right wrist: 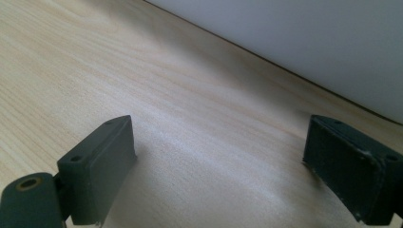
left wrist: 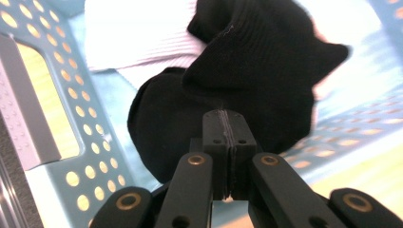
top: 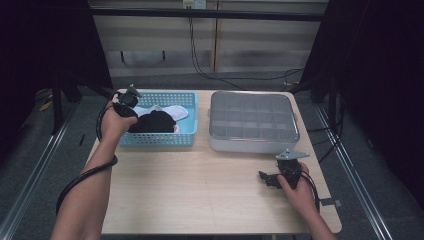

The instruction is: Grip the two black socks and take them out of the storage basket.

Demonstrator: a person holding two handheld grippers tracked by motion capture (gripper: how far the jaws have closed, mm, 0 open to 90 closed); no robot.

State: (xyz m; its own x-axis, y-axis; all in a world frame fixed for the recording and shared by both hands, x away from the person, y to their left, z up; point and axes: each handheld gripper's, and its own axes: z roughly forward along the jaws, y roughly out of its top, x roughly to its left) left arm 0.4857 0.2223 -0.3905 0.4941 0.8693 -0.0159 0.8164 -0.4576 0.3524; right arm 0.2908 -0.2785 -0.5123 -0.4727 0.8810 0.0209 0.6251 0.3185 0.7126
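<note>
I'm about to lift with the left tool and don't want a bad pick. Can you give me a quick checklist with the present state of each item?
1. Left tool shut: ok, its jaws are pressed together.
2. Black knitted sock caught between them: cannot tell; the fabric lies right at the tips, but none visibly sits between them.
3. White ribbed sock free of the grip: ok, it lies beyond the black one.
4. Light blue perforated plastic basket clear of the jaws: ok, its wall stands off to the side.
5. Grey compartmented tray unobstructed: ok.
6. Right tool out of the way: ok, open above bare wooden table.
</note>
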